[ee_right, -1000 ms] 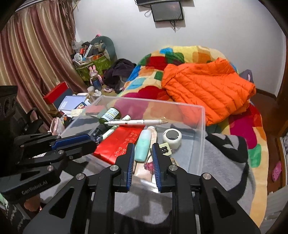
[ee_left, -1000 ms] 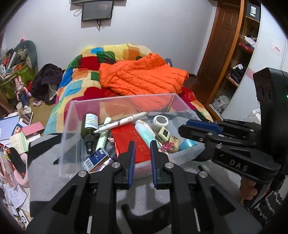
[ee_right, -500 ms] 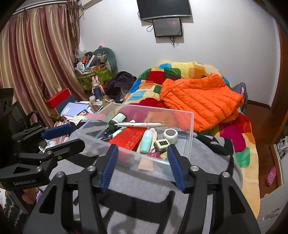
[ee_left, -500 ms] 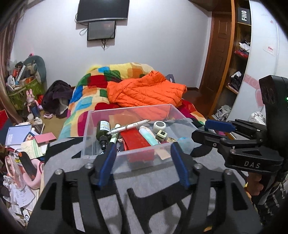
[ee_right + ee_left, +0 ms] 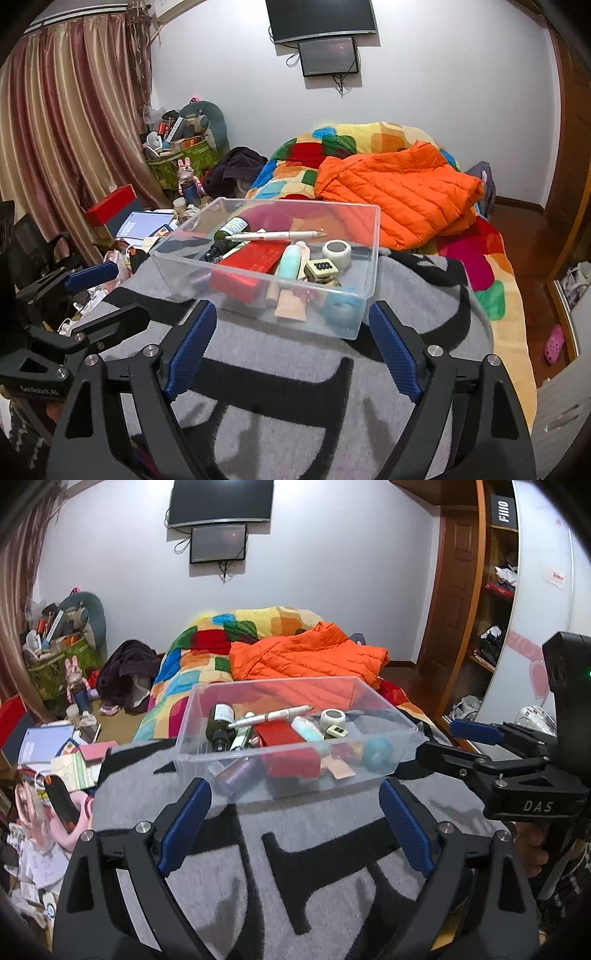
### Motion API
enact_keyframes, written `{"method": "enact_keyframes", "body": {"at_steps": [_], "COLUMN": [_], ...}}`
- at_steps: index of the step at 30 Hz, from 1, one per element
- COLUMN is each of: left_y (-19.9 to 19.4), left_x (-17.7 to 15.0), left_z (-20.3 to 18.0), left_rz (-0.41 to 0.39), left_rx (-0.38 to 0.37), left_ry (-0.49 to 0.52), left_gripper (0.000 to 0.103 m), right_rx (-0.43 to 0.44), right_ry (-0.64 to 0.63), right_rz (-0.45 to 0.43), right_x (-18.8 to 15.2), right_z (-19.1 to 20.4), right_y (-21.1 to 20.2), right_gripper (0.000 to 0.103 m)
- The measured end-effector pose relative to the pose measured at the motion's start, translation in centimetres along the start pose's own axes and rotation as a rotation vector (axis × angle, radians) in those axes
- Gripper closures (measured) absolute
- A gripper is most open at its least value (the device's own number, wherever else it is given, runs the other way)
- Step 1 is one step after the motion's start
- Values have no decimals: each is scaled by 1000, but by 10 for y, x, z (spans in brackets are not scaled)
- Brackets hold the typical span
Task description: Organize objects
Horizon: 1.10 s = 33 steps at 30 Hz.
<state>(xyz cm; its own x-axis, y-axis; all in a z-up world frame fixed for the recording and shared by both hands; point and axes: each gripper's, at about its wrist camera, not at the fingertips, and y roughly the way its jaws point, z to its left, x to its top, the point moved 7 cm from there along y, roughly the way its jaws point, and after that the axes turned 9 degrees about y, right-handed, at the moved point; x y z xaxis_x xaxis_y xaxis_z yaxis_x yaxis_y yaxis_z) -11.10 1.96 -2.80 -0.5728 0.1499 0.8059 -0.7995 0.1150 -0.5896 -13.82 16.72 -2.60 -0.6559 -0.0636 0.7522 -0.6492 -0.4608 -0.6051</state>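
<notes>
A clear plastic bin [image 5: 384,709] [image 5: 373,258] stands on a grey and black blanket [image 5: 314,849] [image 5: 295,387]. In it lie a dark green bottle [image 5: 218,723] [image 5: 227,232], a white pen [image 5: 273,716] [image 5: 277,235], a red box [image 5: 284,738] [image 5: 251,264], a mint tube [image 5: 306,729] [image 5: 288,262], a white tape roll [image 5: 332,718] [image 5: 336,253] and a blue tape roll [image 5: 376,751] [image 5: 341,308]. My left gripper [image 5: 295,827] is open and empty, short of the bin. My right gripper [image 5: 291,350] is open and empty, likewise; it also shows in the left wrist view [image 5: 454,742].
An orange jacket [image 5: 306,657] [image 5: 399,192] lies on a patchwork quilt [image 5: 207,650] behind the bin. Books and clutter [image 5: 55,760] cover the floor at left. A wooden door and shelves [image 5: 476,602] stand at right. Curtains [image 5: 66,129] hang at left.
Both grippers have opened wide from nearly shut and have pulled back from the bin, which now sits farther away. The bin's contents have not moved.
</notes>
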Motion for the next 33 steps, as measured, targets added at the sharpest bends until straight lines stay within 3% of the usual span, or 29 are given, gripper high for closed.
{"method": "enact_keyframes", "body": {"at_steps": [33], "left_y": [-1], "left_x": [-4], "left_z": [2], "left_rz": [-1], "left_rx": [-16], "left_ry": [-31], "left_gripper": [10], "right_rx": [29], "right_ry": [-33], "right_rz": [6], "right_x": [-9], "right_z": [19], "right_y": [-1], "right_gripper": [21]}}
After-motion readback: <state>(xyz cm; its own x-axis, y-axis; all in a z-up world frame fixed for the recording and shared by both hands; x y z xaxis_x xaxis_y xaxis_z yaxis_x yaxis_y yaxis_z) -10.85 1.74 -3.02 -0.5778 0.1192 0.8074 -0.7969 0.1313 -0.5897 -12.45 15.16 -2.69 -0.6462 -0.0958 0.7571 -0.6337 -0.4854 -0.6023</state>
